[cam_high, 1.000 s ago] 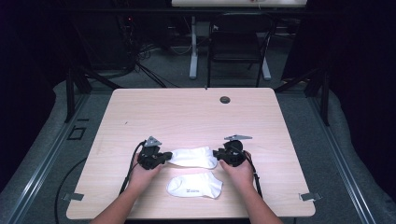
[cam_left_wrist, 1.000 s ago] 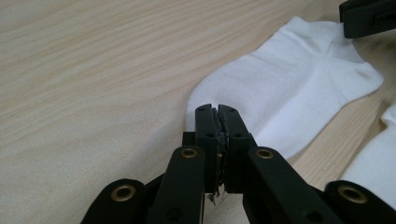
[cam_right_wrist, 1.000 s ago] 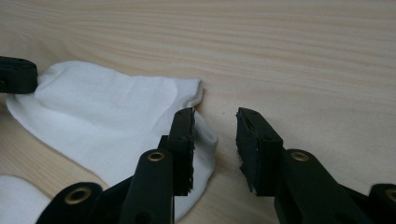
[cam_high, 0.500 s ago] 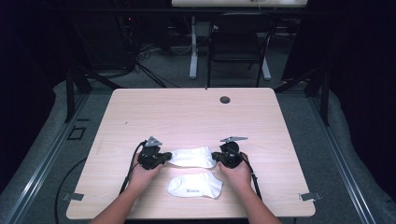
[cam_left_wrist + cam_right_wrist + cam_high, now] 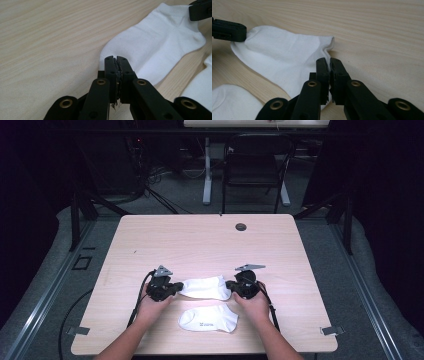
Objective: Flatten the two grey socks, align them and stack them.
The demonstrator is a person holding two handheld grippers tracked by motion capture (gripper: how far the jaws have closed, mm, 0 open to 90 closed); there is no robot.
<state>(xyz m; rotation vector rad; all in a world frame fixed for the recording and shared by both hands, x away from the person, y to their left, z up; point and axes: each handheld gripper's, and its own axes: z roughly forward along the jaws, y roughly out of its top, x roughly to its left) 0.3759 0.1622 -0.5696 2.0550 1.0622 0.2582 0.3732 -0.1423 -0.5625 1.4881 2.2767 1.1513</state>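
Note:
Two white ankle socks lie on the light wooden table [image 5: 200,245]. The farther sock [image 5: 206,287] lies flat between both grippers. My left gripper [image 5: 176,289] is shut on its left end, and in the left gripper view the jaws [image 5: 116,58] pinch the sock's [image 5: 155,47] edge. My right gripper [image 5: 231,287] has just been closing on the other end; in the right gripper view the closed jaws [image 5: 329,61] hold a raised fold of the sock [image 5: 284,55]. The nearer sock [image 5: 209,319] lies loose by the front edge.
A dark round grommet [image 5: 241,226] sits near the table's far edge. A black chair [image 5: 255,165] and a white table leg [image 5: 207,170] stand behind the table. Cables trail from both grippers toward the front edge.
The right gripper has shifted slightly left onto the farther sock's right end and its jaws have closed there. The left gripper and both socks have stayed put.

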